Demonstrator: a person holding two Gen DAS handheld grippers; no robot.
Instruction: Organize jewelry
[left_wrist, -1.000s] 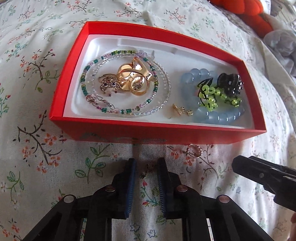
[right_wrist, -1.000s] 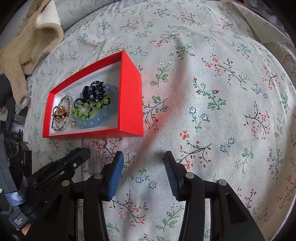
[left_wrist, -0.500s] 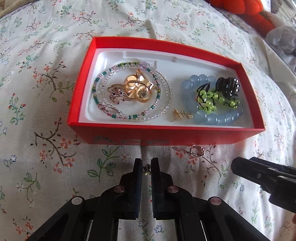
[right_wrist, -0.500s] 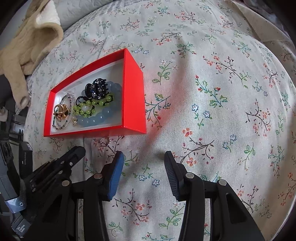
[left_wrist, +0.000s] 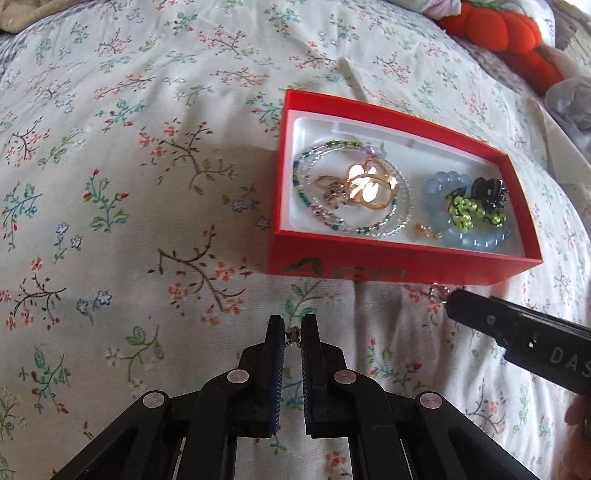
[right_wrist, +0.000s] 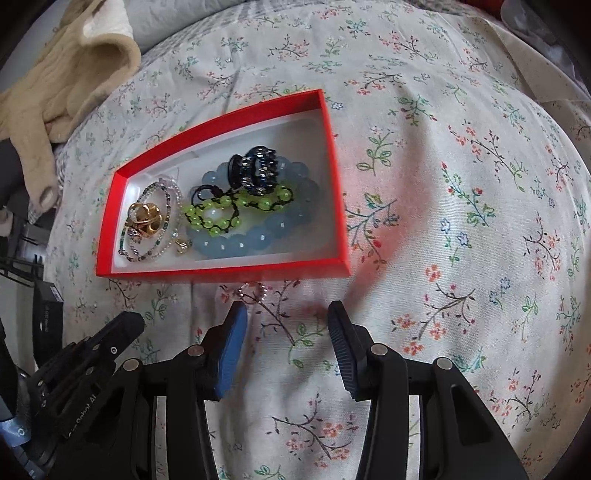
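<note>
Since the earlier frame the red box has slid from the centre of the left wrist view to its right half, and the left gripper now has its jaws pinched narrow on a small earring, lifted just above the floral bedspread. In the right wrist view the box has drawn nearer. Left to right inside the box lie a clear beaded necklace ringing gold rings, then a blue bead bracelet, a green bead bracelet and a black hair claw. A small ring lies on the bedspread just below the box, near the right gripper, whose jaws stand half open and empty.
</note>
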